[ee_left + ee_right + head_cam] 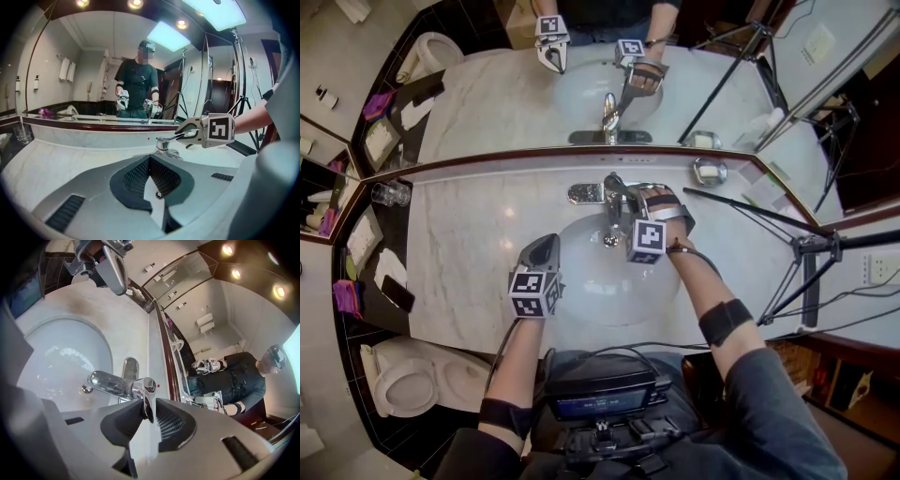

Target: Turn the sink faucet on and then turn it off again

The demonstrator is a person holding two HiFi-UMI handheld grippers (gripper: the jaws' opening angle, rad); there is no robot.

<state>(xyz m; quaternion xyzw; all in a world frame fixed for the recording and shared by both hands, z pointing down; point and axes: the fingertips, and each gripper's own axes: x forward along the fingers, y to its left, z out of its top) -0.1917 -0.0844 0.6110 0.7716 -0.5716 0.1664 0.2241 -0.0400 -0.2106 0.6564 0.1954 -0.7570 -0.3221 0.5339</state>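
Observation:
The chrome faucet [612, 208] stands at the back of the white sink basin [591, 291], its spout [108, 383] reaching out over the bowl. My right gripper [630, 194] is shut on the faucet's lever handle [149, 399], which sits pinched between the dark pads. I cannot make out a stream of water. My left gripper [548, 242] hangs shut and empty over the basin's left rim, apart from the faucet. From the left gripper [151, 164] view, the faucet [164, 144] lies straight ahead with the right gripper [187, 133] on its lever.
A large mirror [609, 84] runs along the back of the marble counter [469, 244]. A soap dish [710, 172] sits at the back right, glass tumblers [391, 194] at the far left. A tripod [806, 253] stands to the right, a toilet [403, 375] at lower left.

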